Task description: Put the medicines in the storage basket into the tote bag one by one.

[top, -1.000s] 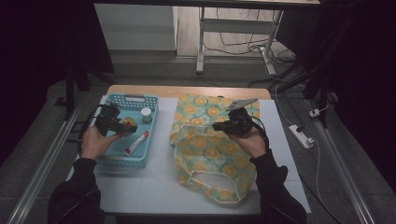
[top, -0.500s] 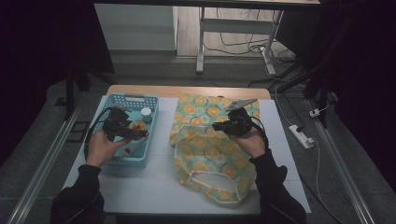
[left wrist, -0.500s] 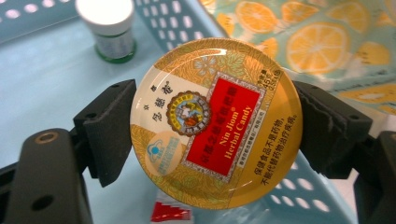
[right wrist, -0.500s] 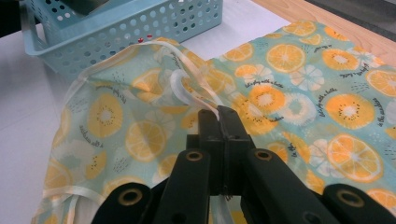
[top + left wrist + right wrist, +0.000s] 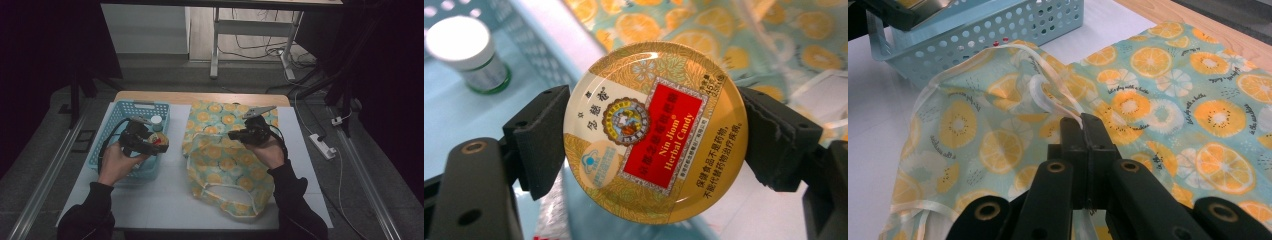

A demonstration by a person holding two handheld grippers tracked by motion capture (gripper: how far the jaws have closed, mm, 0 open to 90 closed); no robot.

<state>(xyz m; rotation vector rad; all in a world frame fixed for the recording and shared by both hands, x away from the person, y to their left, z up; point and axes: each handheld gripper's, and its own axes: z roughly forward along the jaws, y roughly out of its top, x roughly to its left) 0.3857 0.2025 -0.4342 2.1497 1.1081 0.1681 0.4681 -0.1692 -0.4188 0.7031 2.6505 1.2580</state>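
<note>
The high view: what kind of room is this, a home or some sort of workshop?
Probably a lab or recording workspace, not a home: the white table stands in a dark room with metal floor rails, loose cables and a power strip, and the left gripper is a hand-held tool.

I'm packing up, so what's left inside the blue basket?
In the blue basket stands a white-capped bottle. The left claw holds a candy tin above it, hiding the rest of the floor.

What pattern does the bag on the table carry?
Orange and kiwi slices on pale teal bag, clearest in the right gripper view.
</note>
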